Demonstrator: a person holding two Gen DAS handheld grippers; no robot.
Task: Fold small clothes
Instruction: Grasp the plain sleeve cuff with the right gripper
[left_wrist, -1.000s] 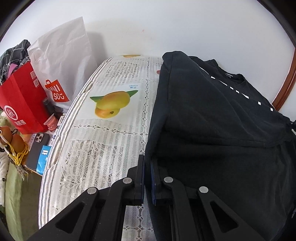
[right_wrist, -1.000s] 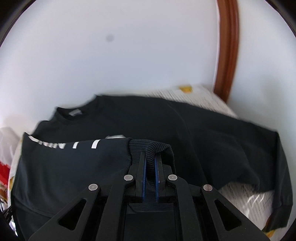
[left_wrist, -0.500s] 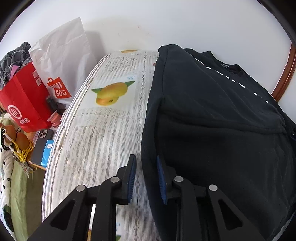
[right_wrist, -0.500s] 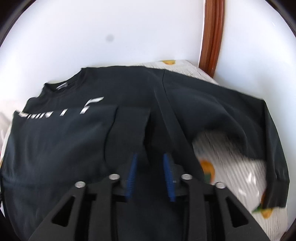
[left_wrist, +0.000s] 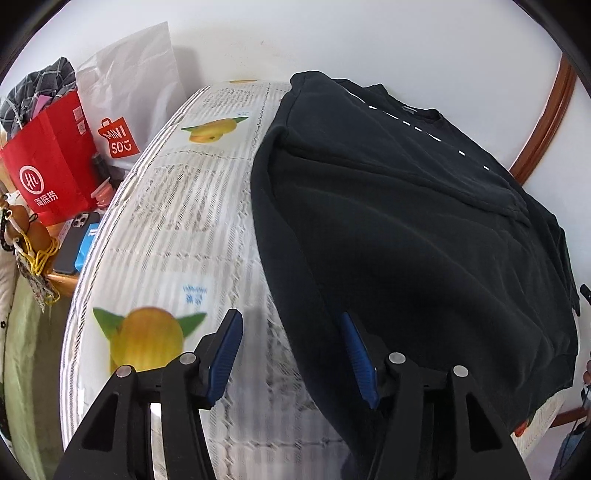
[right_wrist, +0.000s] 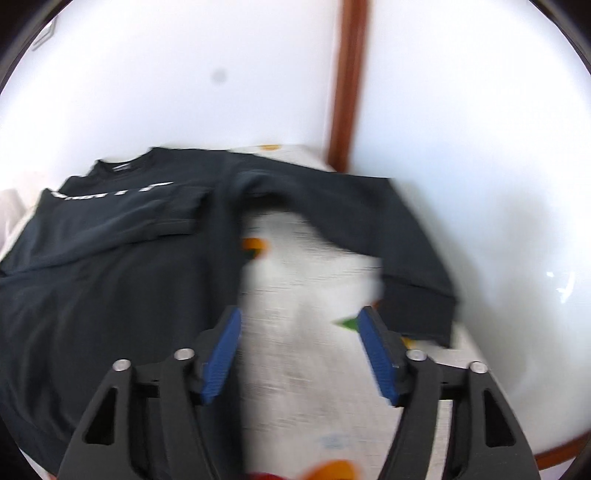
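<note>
CHANGE: left gripper (left_wrist: 291, 354) and right gripper (right_wrist: 299, 354) jaws have just been opening, both now released and empty | ITEM: black sweatshirt (left_wrist: 406, 229) lies on worktop (left_wrist: 192, 229), left sleeve folded in | NEXT: likely right sleeve (right_wrist: 417, 280), still spread out.

Left hand-held gripper (left_wrist: 291, 352): matte black frame, two angular fingers with triangular cut-outs, round silver screw heads at the joints, ribbed blue pads (left_wrist: 225, 360) on the inner faces.

Right hand-held gripper (right_wrist: 301, 354): same build, black cut-out fingers, silver screws, ribbed blue pads (right_wrist: 376, 356); picture blurred.
</note>
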